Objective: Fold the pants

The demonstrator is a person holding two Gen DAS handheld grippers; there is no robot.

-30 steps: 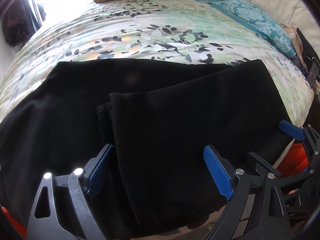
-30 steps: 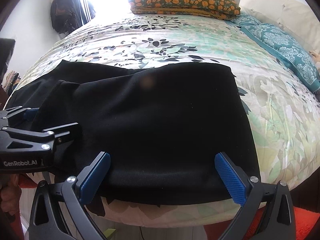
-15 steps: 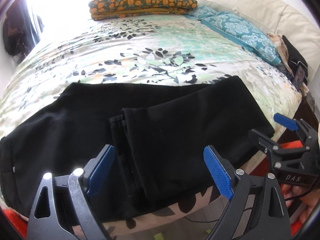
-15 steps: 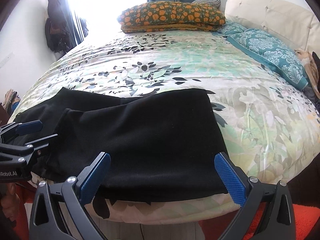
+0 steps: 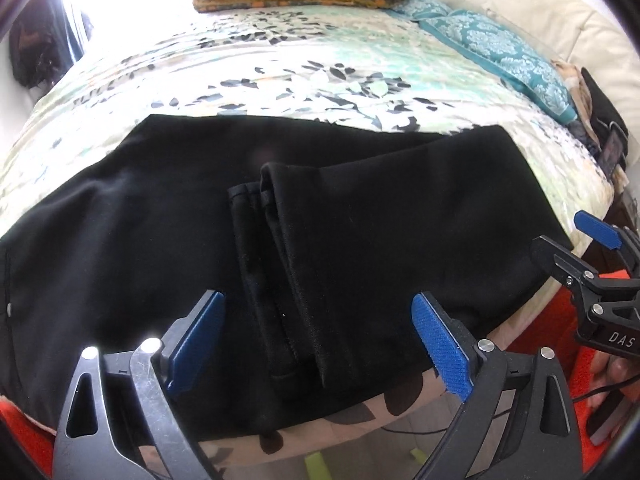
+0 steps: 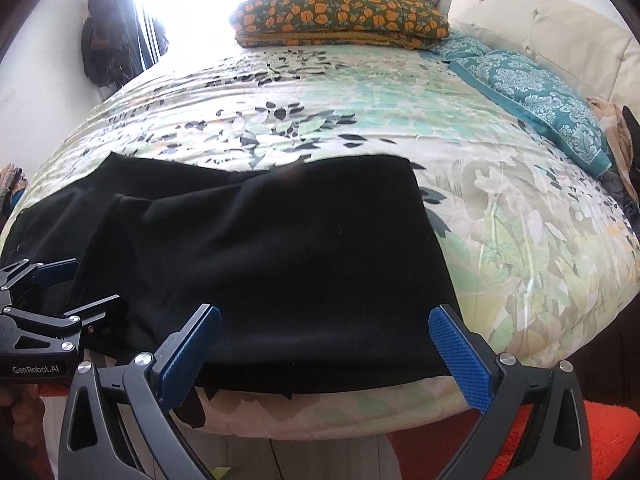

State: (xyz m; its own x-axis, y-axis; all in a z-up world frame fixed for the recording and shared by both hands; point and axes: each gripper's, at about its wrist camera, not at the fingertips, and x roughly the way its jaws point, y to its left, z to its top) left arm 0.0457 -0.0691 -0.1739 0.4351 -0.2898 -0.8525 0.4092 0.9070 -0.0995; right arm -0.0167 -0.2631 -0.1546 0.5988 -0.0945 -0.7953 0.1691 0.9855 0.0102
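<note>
On the bed [image 6: 500,216], folded black pants [image 6: 280,248] lie before both wide-spread tools [image 5: 318,338] [image 6: 324,344].

I see pants [image 6: 260,264] on bed [image 6: 500,248] near edge, leg ends folded over middle. Pillows [image 6: 532,100] far right, folded blanket [image 6: 340,16] behind. L gripper [image 5: 320,344] left of R gripper [image 6: 324,348].
</note>
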